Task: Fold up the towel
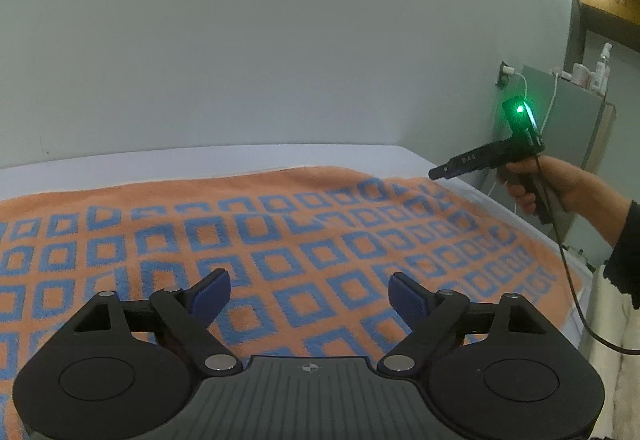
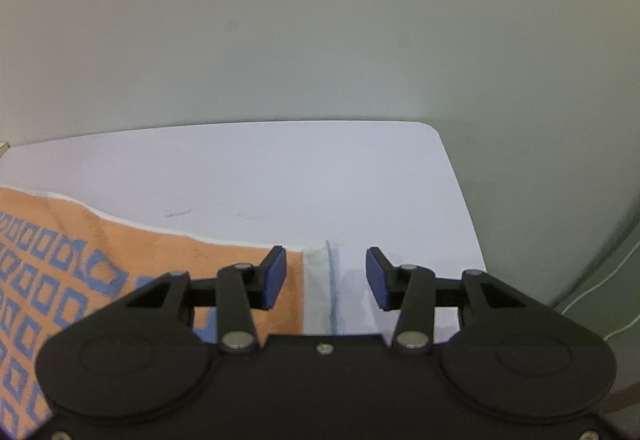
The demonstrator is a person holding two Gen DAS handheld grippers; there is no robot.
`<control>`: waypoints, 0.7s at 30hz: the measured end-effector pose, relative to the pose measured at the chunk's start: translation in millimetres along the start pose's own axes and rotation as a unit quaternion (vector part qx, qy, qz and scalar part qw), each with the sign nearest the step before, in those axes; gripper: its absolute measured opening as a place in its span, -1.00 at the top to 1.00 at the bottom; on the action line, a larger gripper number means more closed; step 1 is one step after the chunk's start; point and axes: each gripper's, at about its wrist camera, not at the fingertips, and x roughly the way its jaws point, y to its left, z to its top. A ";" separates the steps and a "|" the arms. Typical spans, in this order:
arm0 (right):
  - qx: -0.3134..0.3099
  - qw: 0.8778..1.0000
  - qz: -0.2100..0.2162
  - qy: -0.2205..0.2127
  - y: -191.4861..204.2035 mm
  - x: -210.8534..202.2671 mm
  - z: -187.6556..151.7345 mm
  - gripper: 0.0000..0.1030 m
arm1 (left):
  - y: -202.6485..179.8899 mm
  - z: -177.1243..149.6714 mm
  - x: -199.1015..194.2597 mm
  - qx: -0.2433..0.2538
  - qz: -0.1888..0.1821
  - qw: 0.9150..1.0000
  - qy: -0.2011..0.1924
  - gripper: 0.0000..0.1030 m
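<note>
An orange towel (image 1: pixel 280 240) with blue square outlines lies spread flat on a white table (image 1: pixel 200 160). My left gripper (image 1: pixel 310 290) hovers over the towel's near part, its blue pads (image 1: pixel 212 290) wide apart with nothing between them. A hand (image 1: pixel 560 184) holds my right gripper (image 1: pixel 435 173) above the towel's far right corner. In the right wrist view, my right gripper (image 2: pixel 326 276) stands open over the towel (image 2: pixel 140 260). The towel's pale hem (image 2: pixel 318 280) lies flat below the gap, and the pads (image 2: pixel 276 276) are not touching it.
A plain pale wall (image 1: pixel 280 40) backs the table. To the right stands a grey cabinet (image 1: pixel 576 120) with bottles (image 1: pixel 600 72) on top, beside a wall socket (image 1: pixel 502 74) with a white cable. A black cable (image 1: pixel 576 292) hangs from the right gripper. The table's rounded corner (image 2: pixel 432 130) is far right.
</note>
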 end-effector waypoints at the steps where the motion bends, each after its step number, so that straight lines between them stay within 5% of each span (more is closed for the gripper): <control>1: 0.000 1.000 0.002 0.002 -0.3 2.1 -0.5 0.20 | -0.1 -0.7 3.7 0.001 0.004 1.000 0.000 -0.61; 4: -0.011 1.000 0.006 0.005 1.4 6.5 -2.4 0.26 | -11.6 -4.3 -0.4 0.007 0.014 1.000 0.005 -0.65; 8: -0.024 0.999 0.021 0.004 5.6 6.7 -4.2 0.72 | -16.6 -6.1 7.3 0.025 0.029 0.999 0.017 -0.74; 16: 0.000 1.000 0.001 -0.012 -3.7 7.0 -5.8 0.87 | -15.9 -6.5 10.0 0.020 0.045 0.998 0.028 -0.74; 21: -0.010 1.000 -0.009 -0.008 0.6 5.2 -8.5 0.72 | -6.7 -6.5 11.1 0.002 0.047 0.998 0.031 -0.75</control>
